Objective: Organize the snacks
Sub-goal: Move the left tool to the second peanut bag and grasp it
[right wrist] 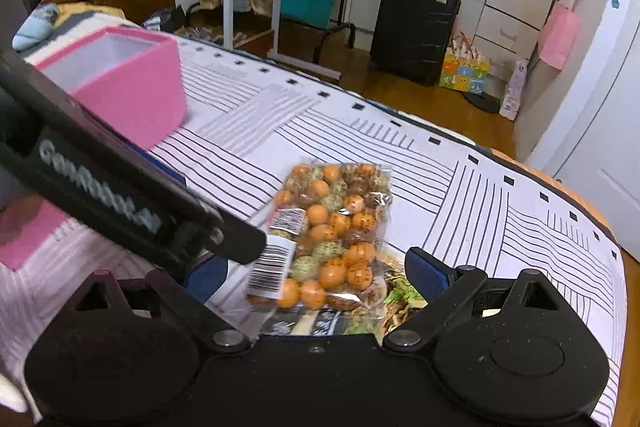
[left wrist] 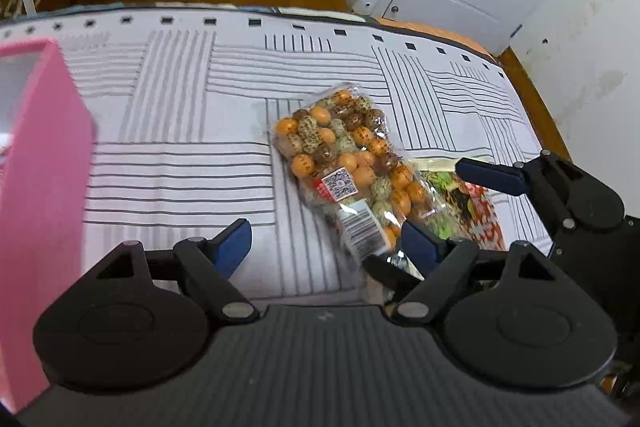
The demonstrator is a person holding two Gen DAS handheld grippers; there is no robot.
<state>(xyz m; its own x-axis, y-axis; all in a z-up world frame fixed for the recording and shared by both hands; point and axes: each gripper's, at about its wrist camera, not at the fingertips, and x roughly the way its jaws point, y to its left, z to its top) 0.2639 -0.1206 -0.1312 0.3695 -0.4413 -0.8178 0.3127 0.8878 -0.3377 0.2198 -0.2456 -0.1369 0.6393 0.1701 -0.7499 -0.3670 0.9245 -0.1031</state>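
A striped cloth (left wrist: 180,155) covers the bench. A pink box (right wrist: 132,87) stands upper left. The clear snack bag (left wrist: 344,163) lies mid-frame atop 1 printed packet (right wrist: 396,303). Left tongs (left wrist: 326,247) and right tongs (right wrist: 316,277) both gape, empty.

Even, soft indoor light; strong fisheye bending at edges, motion blur on near parts.
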